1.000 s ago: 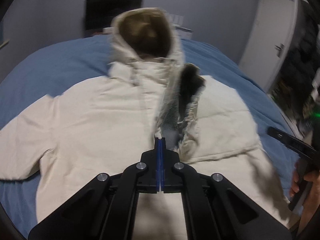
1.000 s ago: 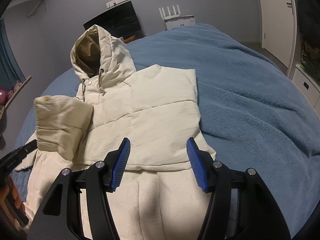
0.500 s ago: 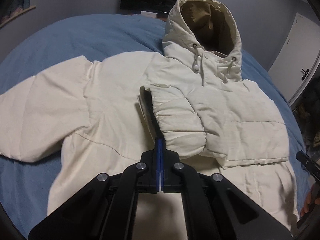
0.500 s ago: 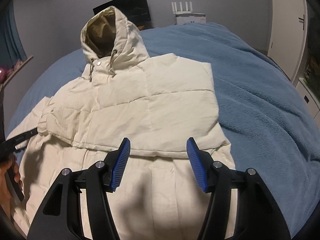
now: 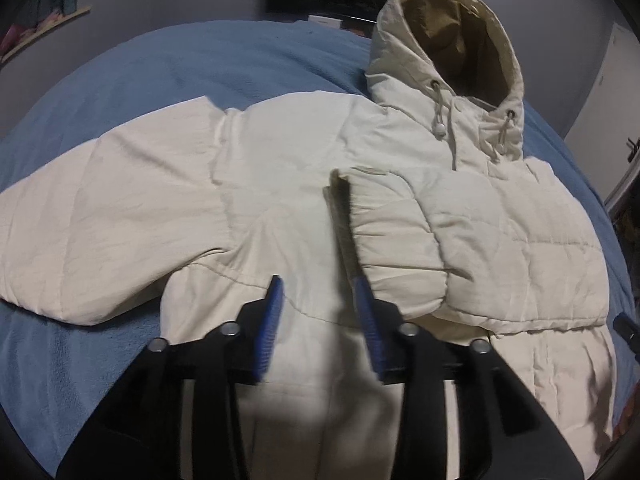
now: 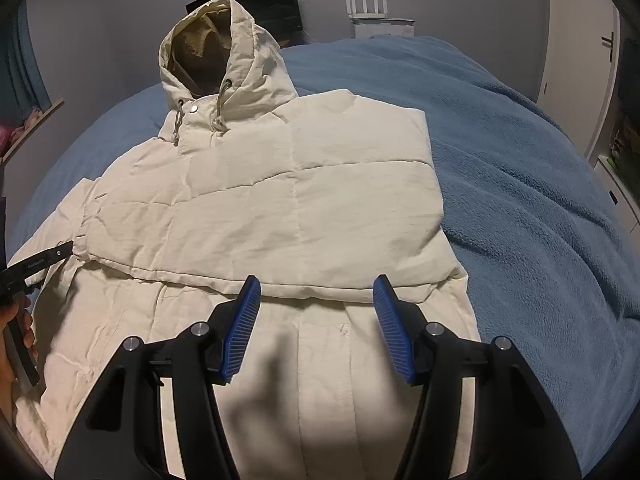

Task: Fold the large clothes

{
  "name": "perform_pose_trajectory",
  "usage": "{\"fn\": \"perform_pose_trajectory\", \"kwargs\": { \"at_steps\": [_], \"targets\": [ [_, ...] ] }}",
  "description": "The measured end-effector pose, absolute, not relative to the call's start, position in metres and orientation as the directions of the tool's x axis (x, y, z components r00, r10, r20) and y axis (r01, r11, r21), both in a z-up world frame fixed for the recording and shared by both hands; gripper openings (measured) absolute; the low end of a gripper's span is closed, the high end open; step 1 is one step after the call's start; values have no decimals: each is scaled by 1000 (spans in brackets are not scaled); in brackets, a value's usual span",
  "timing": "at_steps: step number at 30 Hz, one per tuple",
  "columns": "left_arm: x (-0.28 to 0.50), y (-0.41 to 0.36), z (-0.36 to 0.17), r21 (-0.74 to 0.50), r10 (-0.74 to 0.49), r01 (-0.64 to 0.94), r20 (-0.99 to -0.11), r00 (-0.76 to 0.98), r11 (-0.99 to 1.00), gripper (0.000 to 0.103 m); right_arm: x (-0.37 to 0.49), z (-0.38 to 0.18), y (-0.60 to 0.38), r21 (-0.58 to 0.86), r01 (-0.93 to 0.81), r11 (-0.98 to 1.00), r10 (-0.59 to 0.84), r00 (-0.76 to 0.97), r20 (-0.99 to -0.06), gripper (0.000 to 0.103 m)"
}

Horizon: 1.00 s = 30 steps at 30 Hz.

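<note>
On the blue bed a cream hooded jacket lies flat, its hood toward the far edge. One sleeve is folded across the chest; the other sleeve stretches out toward the bed's left edge. The left claw hovers above the body, jaws apart and empty. The right claw gapes wide over the lower front, holding nothing.

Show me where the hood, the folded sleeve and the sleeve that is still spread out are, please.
hood (image 5: 460, 32): left wrist view, on its brown lining.
folded sleeve (image 5: 392, 232): left wrist view, near its cuff end.
spread sleeve (image 5: 112, 208): left wrist view, on its middle.
</note>
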<state>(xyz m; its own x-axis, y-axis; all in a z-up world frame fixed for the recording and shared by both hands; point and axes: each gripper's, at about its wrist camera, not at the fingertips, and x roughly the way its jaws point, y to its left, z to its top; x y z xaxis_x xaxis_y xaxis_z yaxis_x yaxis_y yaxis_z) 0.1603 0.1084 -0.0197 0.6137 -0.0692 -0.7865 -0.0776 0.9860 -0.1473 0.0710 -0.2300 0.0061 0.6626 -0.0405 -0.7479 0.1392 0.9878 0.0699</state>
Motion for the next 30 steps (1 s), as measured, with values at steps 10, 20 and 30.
{"fn": "perform_pose_trajectory", "kwargs": {
  "at_steps": [10,20,30],
  "targets": [
    [162,107,-17,-256,-181,-28,-753,632,966,67,73,2,-236,90,149,985,-31,660,-751,55],
    [176,87,-37,-321,-286,46,-758,586,946,24,78,-14,-238,96,153,983,-24,637,-770,60],
    [169,80,-7,-209,-212,87,-706,675,974,9,82,-16,-244,67,156,985,-54,665,-745,60]
  ]
}}
